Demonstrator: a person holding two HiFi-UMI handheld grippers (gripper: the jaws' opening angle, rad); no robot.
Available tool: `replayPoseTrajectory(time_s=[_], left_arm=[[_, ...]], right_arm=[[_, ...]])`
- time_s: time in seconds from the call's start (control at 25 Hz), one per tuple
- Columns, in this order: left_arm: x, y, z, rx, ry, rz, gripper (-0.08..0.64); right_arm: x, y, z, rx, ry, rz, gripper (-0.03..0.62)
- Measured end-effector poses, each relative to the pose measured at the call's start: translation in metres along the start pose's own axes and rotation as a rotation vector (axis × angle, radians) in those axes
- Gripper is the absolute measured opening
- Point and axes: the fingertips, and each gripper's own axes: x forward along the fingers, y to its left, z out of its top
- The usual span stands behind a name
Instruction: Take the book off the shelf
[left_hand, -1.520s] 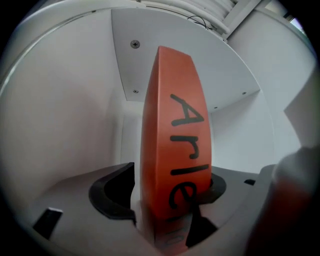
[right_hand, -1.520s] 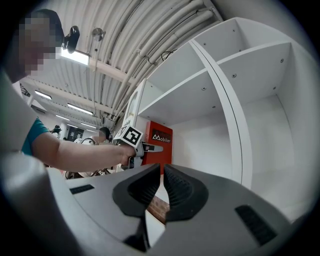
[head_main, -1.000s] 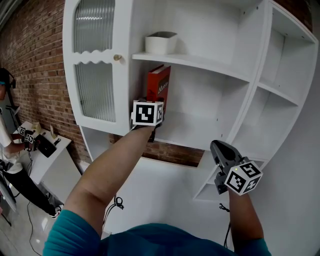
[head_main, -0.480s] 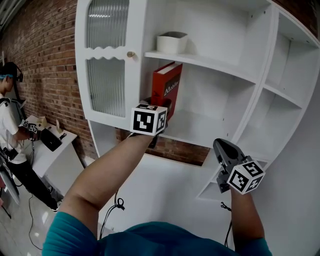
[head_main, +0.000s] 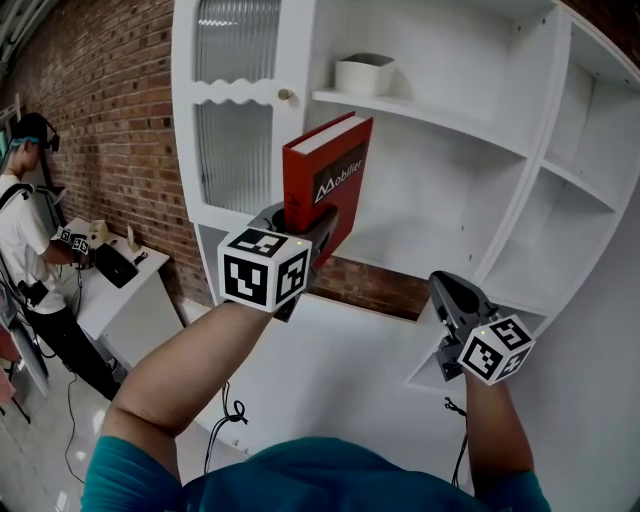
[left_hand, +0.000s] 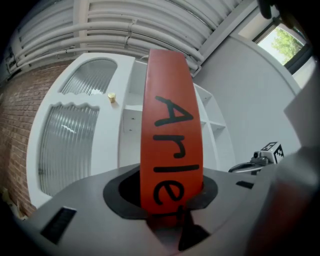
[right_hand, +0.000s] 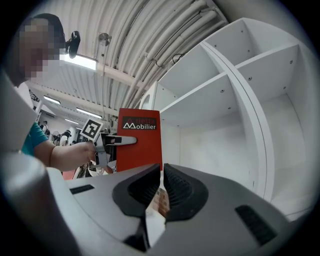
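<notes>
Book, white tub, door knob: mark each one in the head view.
book (head_main: 340, 190), head view, on its red front cover by the logo
tub (head_main: 362, 77), head view, on its side wall
knob (head_main: 287, 96), head view, on its round head

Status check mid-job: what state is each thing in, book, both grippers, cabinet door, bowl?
red book: upright, off the shelf, gripped at its lower end.
left gripper: fingers shut on the red book.
right gripper: fingers shut, empty.
glass cabinet door: closed.
white bowl: upright on the upper shelf.
</notes>
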Motion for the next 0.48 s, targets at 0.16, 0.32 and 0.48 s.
replayPoseTrajectory(time_s=[0.16, 0.32, 0.48], left_arm=[[-0.044, 0.005, -0.009, -0.005, -0.008, 0.005, 0.166], [-0.090, 0.007, -0.037, -0.037, 0.007, -0.005, 0.166], [-0.122, 0.013, -0.074, -0.043, 0.040, 0.019, 0.166]], right_arm=[[0.003, 0.012, -0.003, 0.012, -0.010, 0.040, 0.026], [0.005, 0.022, -0.008, 0.037, -0.040, 0.079, 0.026], [0.015, 0.030, -0.020, 0.045, -0.040, 0.117, 0.026]])
